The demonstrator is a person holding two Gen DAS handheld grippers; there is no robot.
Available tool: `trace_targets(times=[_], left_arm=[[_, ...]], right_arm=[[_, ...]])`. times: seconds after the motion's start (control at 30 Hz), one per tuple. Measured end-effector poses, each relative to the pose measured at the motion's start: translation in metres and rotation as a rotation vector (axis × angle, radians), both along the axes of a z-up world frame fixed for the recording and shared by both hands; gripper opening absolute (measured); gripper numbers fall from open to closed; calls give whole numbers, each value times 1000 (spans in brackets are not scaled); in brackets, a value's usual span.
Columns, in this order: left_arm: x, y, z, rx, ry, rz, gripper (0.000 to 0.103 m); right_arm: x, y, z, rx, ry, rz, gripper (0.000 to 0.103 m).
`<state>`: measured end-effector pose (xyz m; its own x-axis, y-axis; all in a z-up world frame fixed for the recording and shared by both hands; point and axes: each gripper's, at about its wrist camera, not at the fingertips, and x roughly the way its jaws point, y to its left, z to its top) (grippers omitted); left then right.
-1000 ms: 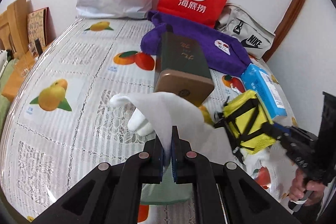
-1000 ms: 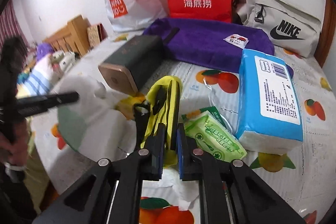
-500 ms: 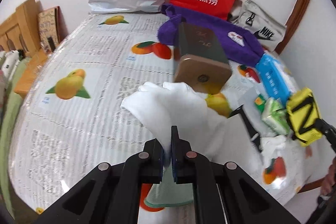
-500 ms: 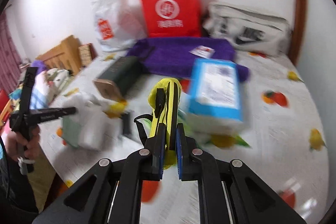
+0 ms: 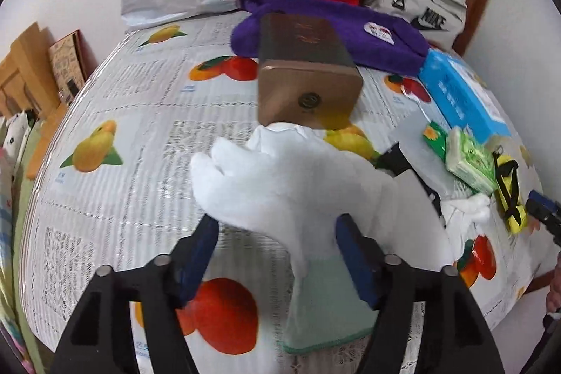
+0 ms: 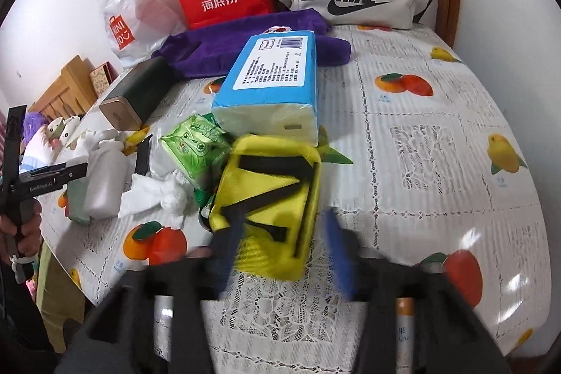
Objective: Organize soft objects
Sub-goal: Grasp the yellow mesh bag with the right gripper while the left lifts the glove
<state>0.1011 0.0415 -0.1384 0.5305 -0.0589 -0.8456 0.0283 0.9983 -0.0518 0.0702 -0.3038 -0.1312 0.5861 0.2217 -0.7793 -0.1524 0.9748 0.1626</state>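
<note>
Fruit-print tablecloth point(image 5: 147, 114); left gripper point(image 5: 277, 255) was opening, white glove point(image 5: 291, 184) loose between its jaws at lower centre; right gripper point(image 6: 280, 255) likewise, releasing yellow pouch point(image 6: 270, 191) (advisable: lift clear before retreating).

Both grips are letting go at once! The left gripper point(image 5: 277, 255), clamped tight on the white glove point(image 5: 294, 184) a second ago, now has its jaws opening, blue pads clear on either side, and the glove lies slumped on the tablecloth point(image 5: 115, 198) between them. Over on the right, the right gripper point(image 6: 280, 251) was pinching the yellow pouch point(image 6: 273, 188) edge-on and carrying it across past the blue tissue pack point(image 6: 273, 72); now its jaws are opening too, blurred with motion, and the pouch is down flat, broad face up, just in front of that pack and beside the green packet point(image 6: 196, 146).
</note>
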Motion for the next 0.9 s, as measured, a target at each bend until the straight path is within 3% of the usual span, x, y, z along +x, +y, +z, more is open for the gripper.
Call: trace_targets(times=[0.1,0.2,0.37,0.53,0.6,0.67,0.9], left_arm=[[5,-5,-11,22,30,3,69],[5,-10,-14,56,5,1,75],[4,-8,-16,36,-44,23,73],[2,-11,-14,50,-79,13,46],[4,-8,-12,28,-78,18,19],[6,-3,-10,-20,-64,15,8],[-5,8,18,-71,-111,29,8]], right_arm=[[-2,5,0,9,-19,13,81],[6,14,-5,-14,-8,6,81],[17,30,-22,-66,14,-1,81],[19,37,-36,-99,-14,-19,76],[19,38,-35,-122,-28,-27,68],[18,39,-33,-124,-26,-11,62],[9,37,-12,-136,-44,11,56]])
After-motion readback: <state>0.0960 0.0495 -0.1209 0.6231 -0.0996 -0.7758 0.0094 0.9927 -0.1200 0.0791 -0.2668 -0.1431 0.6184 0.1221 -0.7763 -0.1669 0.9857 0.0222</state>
